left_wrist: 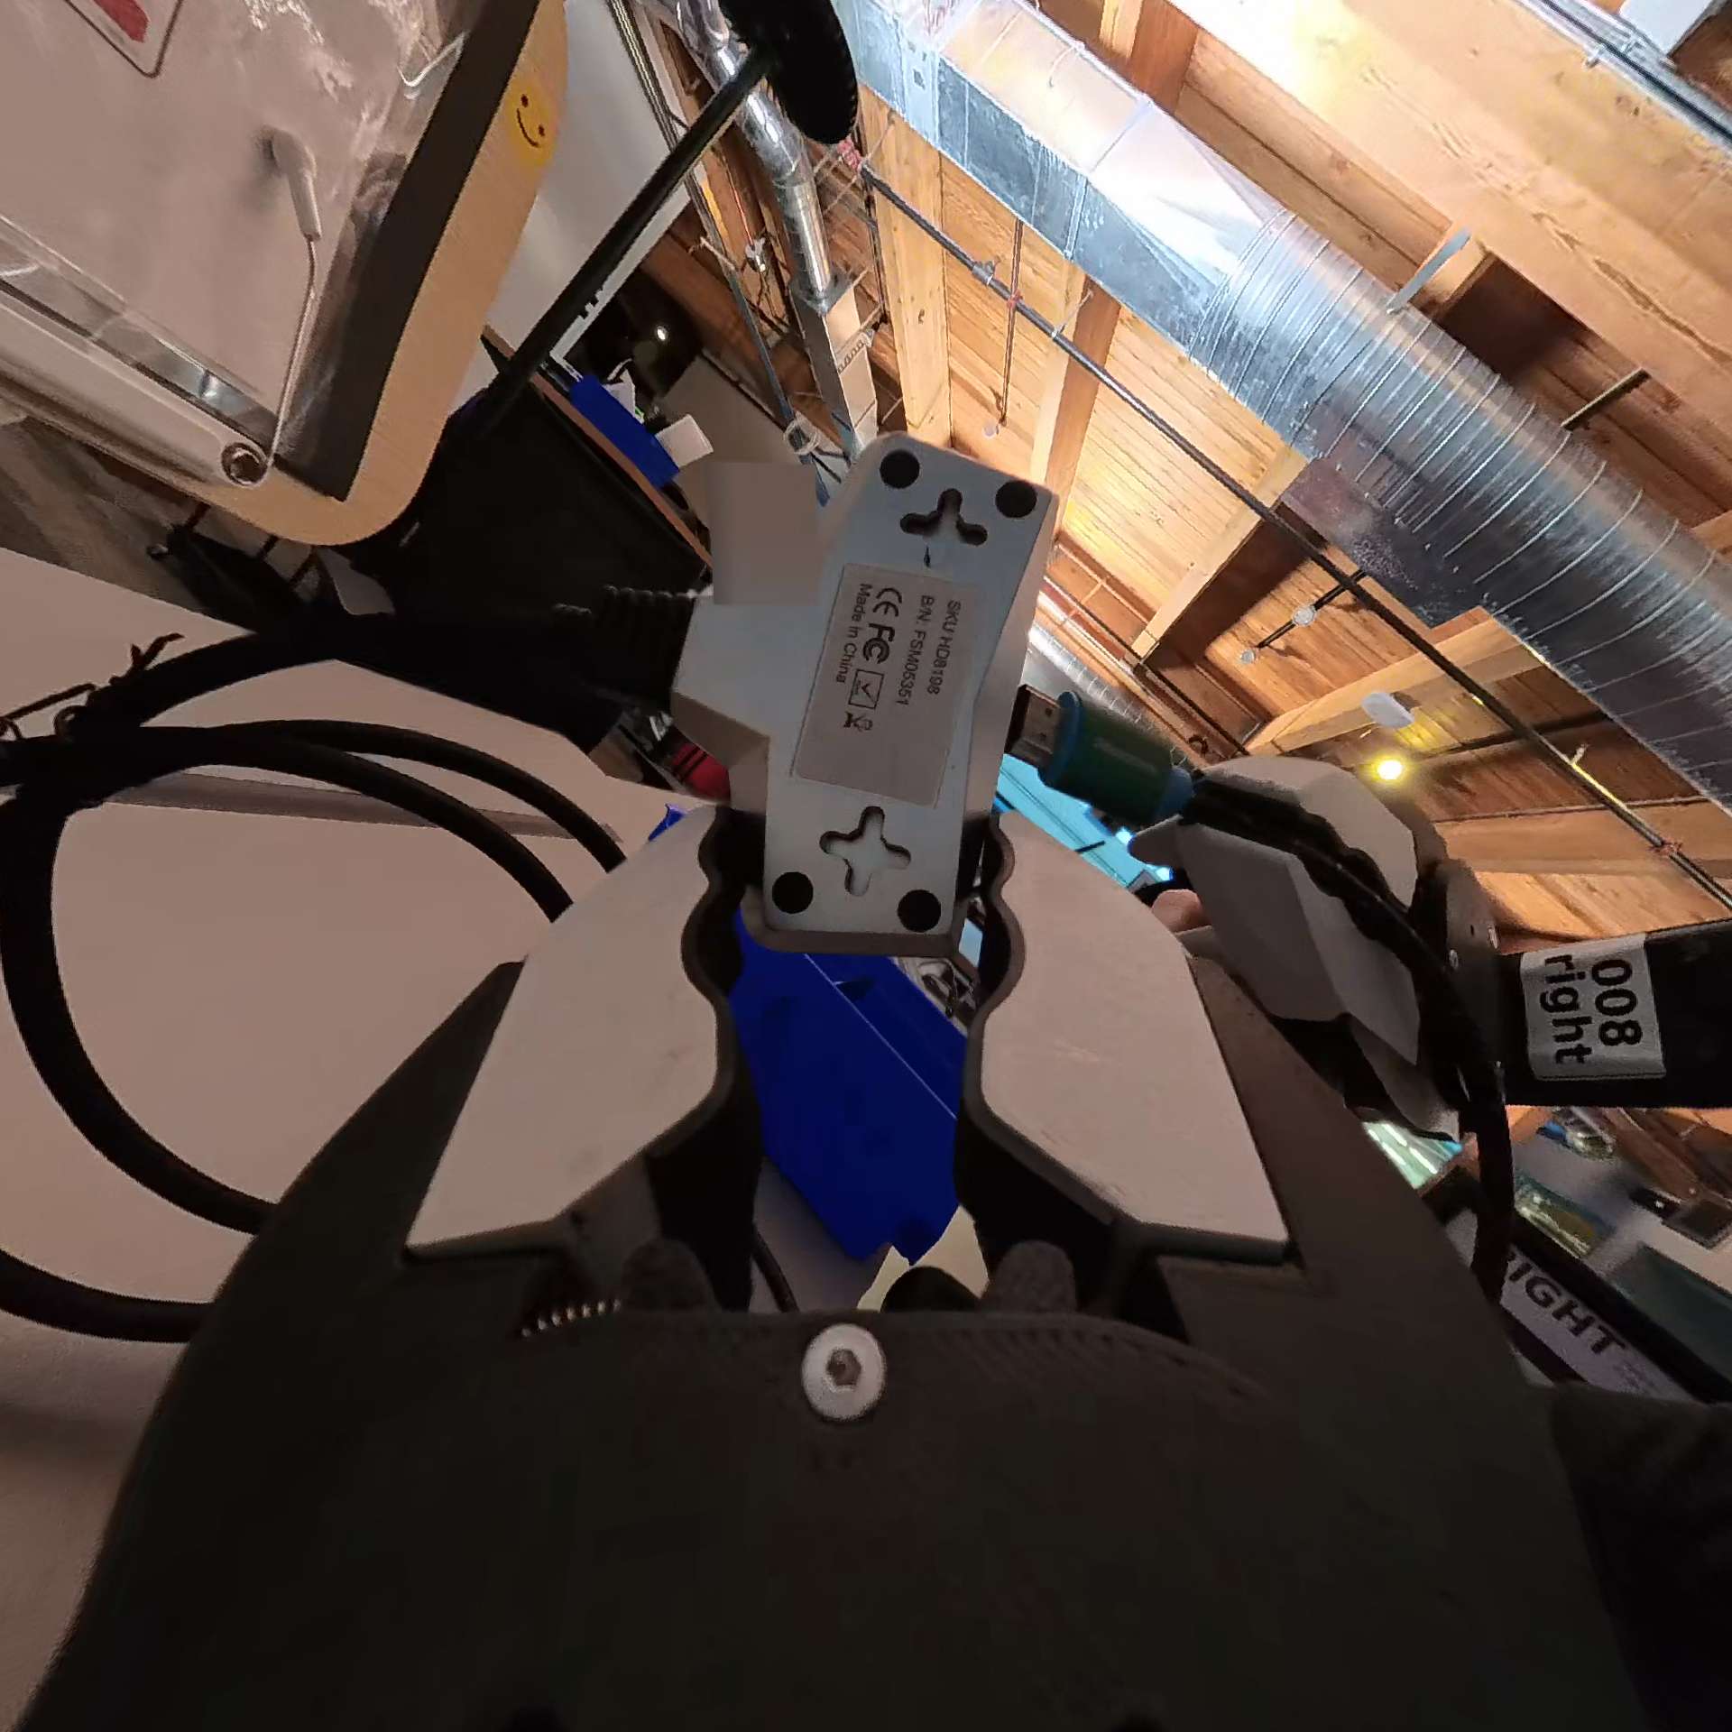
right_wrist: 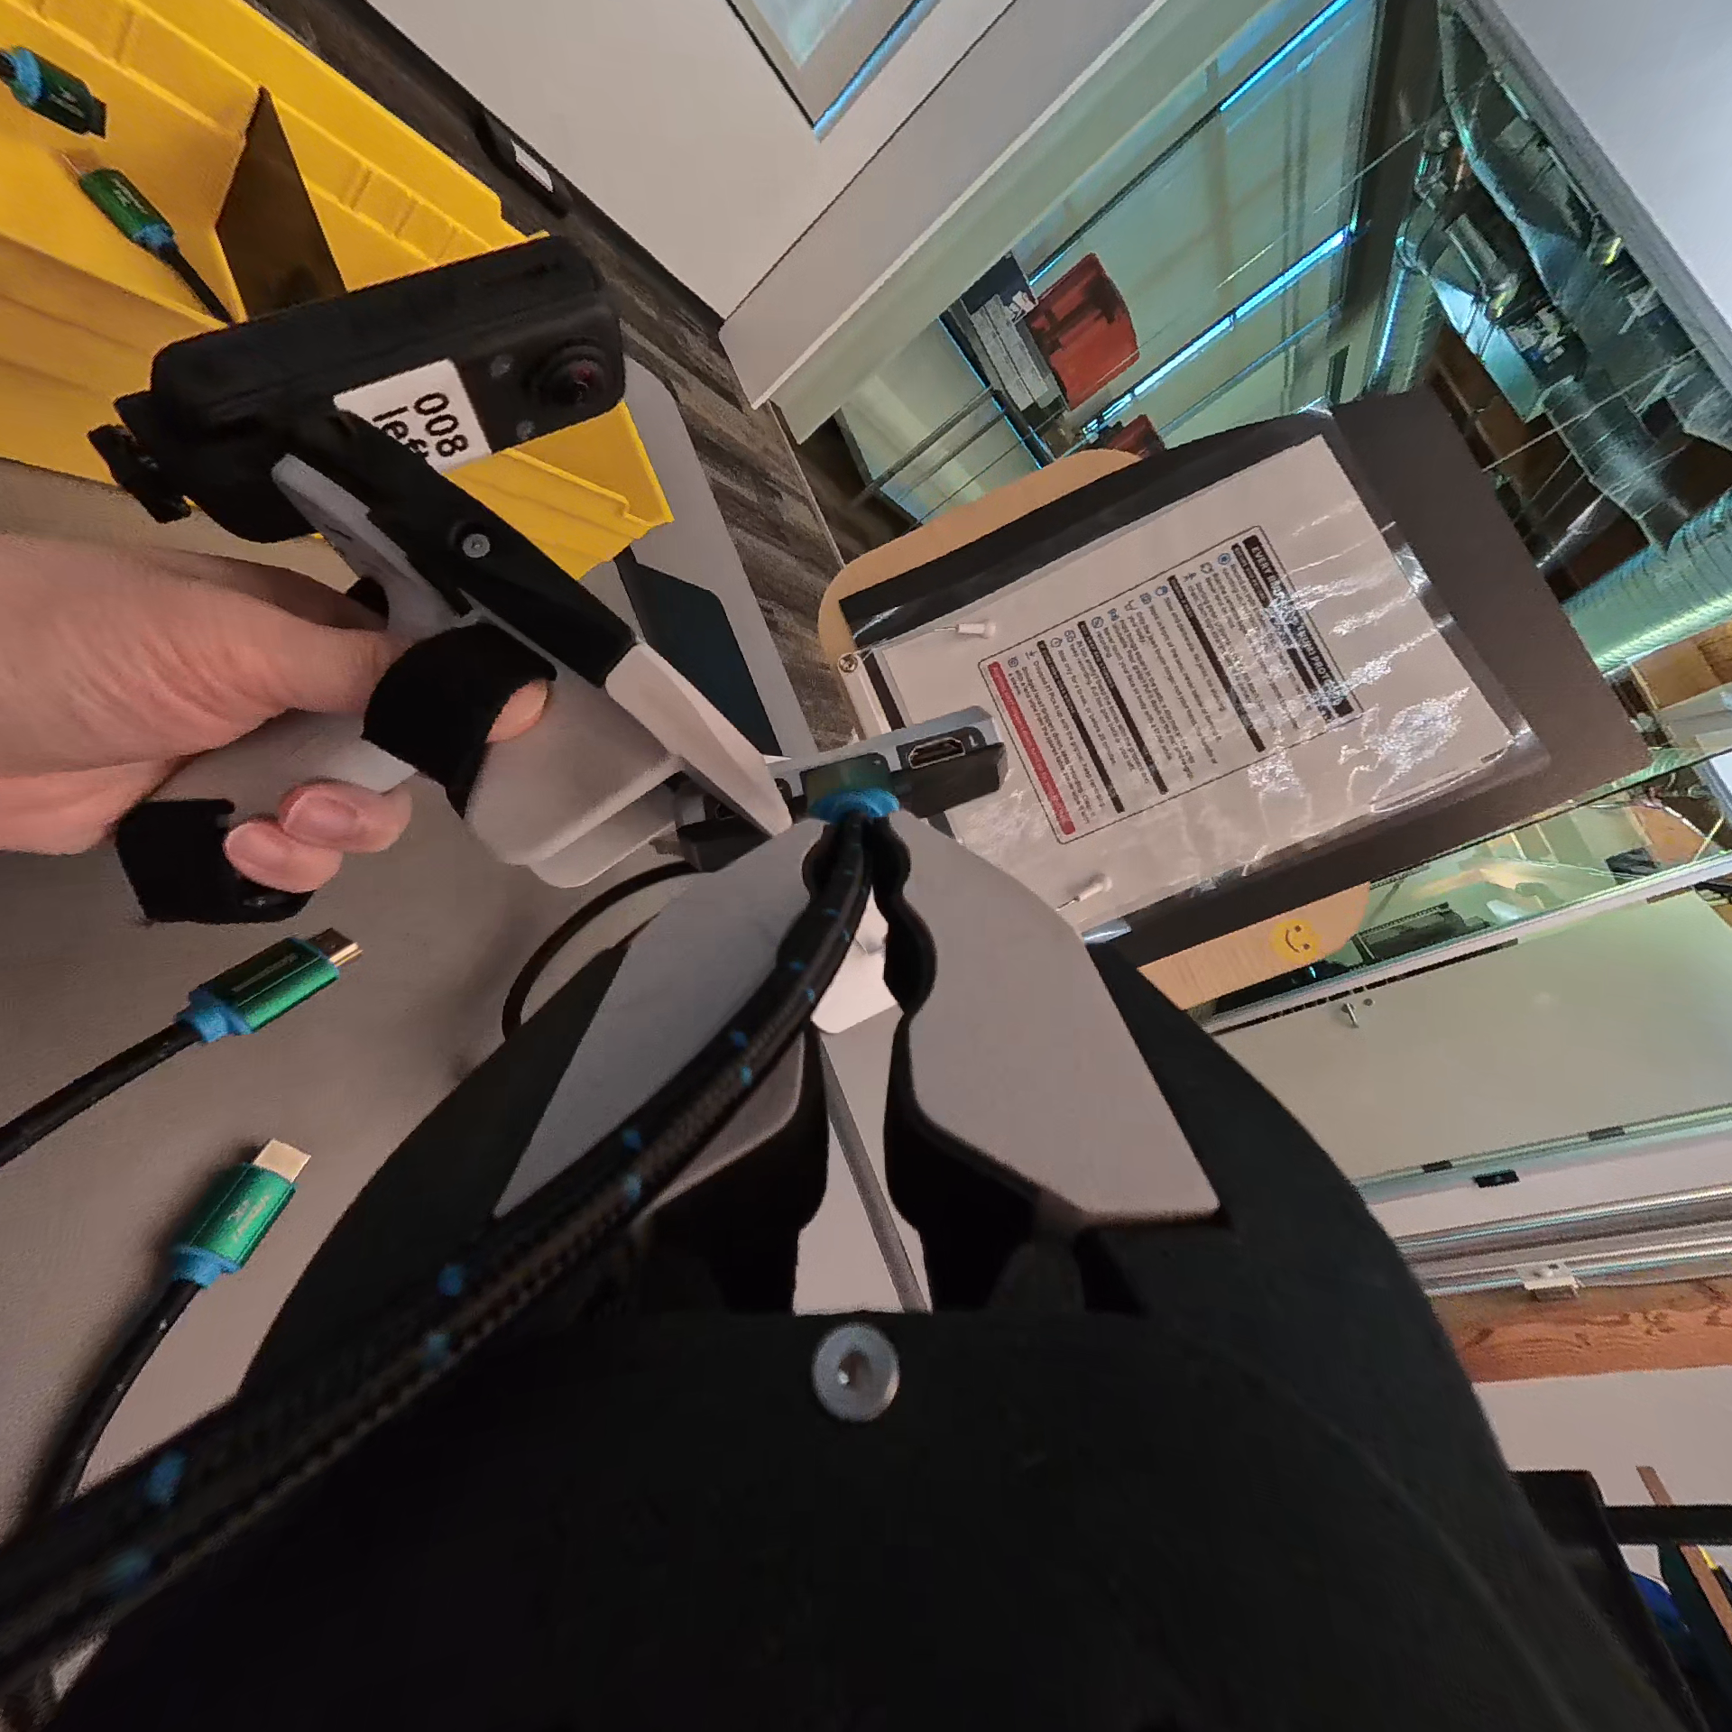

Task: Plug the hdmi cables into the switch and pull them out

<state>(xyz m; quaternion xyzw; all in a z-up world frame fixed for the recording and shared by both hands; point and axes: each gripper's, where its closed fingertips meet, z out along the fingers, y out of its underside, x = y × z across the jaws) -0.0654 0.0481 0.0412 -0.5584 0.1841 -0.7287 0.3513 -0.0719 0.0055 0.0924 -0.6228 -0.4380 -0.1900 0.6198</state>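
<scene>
HDMI switch [left_wrist: 876, 694], a small grey metal box with a paper label and cross-shaped mounting slots on its underside, held up off the table, clamped at its lower end between the grey fingers of the left gripper [left_wrist: 858, 900]. Seen from the right wrist camera as a slim grey bar [right_wrist: 928, 754] with one free port facing out. Green-shelled HDMI plug with a blue collar [left_wrist: 1111, 754] on a black braided cable, pinched at the collar by the right gripper [left_wrist: 1209, 815], its metal tip just beside the switch's right edge and apparently not yet seated; from the right wrist camera the same plug [right_wrist: 848, 783] sits right against the switch's edge between the right gripper's closed-in fingertips [right_wrist: 858, 843], the braided cable [right_wrist: 656, 1134] trailing back over the left finger. Black cables [left_wrist: 328, 750] looping off the switch's left side over the white table [left_wrist: 234, 984]. A person's hand [right_wrist: 141, 703] wrapped around the left gripper's handle. Two more green plugs lying on the grey tabletop, one nearer the hand [right_wrist: 272, 984] and one lower [right_wrist: 239, 1209], well apart from the switch. Yellow plastic bin [right_wrist: 375, 206] behind, with further green plugs in it.
</scene>
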